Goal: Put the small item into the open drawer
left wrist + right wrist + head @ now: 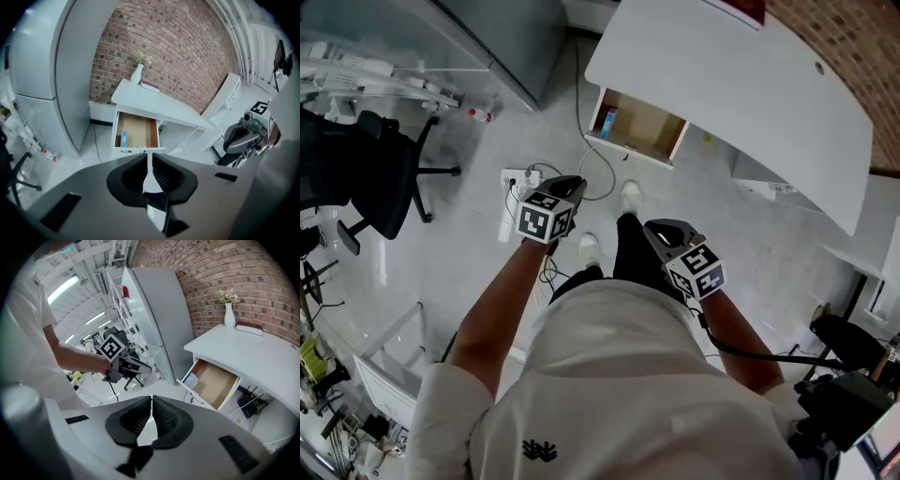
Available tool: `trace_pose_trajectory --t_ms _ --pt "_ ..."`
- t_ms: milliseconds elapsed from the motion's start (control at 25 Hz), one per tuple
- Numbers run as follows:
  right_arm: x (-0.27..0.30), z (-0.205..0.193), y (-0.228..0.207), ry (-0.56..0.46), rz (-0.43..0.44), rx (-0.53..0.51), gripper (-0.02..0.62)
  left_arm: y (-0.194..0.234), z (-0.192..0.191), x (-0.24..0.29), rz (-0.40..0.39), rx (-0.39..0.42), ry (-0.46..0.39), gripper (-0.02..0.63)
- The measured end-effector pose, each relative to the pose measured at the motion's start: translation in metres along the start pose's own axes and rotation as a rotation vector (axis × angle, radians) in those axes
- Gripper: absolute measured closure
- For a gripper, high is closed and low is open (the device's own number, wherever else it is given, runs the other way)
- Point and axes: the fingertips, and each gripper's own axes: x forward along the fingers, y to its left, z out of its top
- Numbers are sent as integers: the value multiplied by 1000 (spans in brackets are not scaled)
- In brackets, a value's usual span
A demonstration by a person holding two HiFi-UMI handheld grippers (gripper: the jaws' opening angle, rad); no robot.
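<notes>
A pale, glossy floor (487, 75) is carrying the scene, with a brick wall (187, 56) closing the room behind. One white desk (741, 84) is standing against that wall. One drawer (642, 127) is hanging open beneath the desk, showing a brown bottom. On the desk top, one white vase (136, 74) with flowers is standing upright and one book (150, 87) is lying just beside it. One tall grey cabinet (61, 61) is standing left of the desk. One black office chair (380, 178) is sitting well apart from the desk. One white power strip (517, 178) is lying on the floor with cables running from it.

One small item (123, 138), which appears to be a blue-and-white box, is lying inside the open drawer against its left wall.

The person is holding two grippers in front of the body, above the floor and well apart from the drawer. The left gripper (148, 159) is showing its jaws drawn narrow, with only a thin slit between the ribbed pads and nothing in it. The right gripper (151, 401) is showing its jaws meeting at the tips, and it is also carrying nothing.
</notes>
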Motion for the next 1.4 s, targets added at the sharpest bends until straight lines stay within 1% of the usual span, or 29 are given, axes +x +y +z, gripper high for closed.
trace_pose_trajectory --t_ms 120,360,640,800,960,1400 --pt "-8 0 28 -18 -8 -1 560 -23 -14 -38 -43 5 -10 571" --pt "-27 1 73 -53 -35 -23 560 -62 -33 -106 -98 23 -38 578" --pt "-43 -2 116 -73 -50 -52 560 -96 -45 -160 -154 64 -73 578" --pt "-48 -4 137 -87 -51 -67 560 -106 -56 -181 -166 74 -88 578" --pt "-52 -8 154 -90 -50 -77 560 -112 -66 -198 -168 66 -113 578" --pt "-61 -15 187 -84 -44 -105 561 -124 -89 -227 -169 46 -139 578"
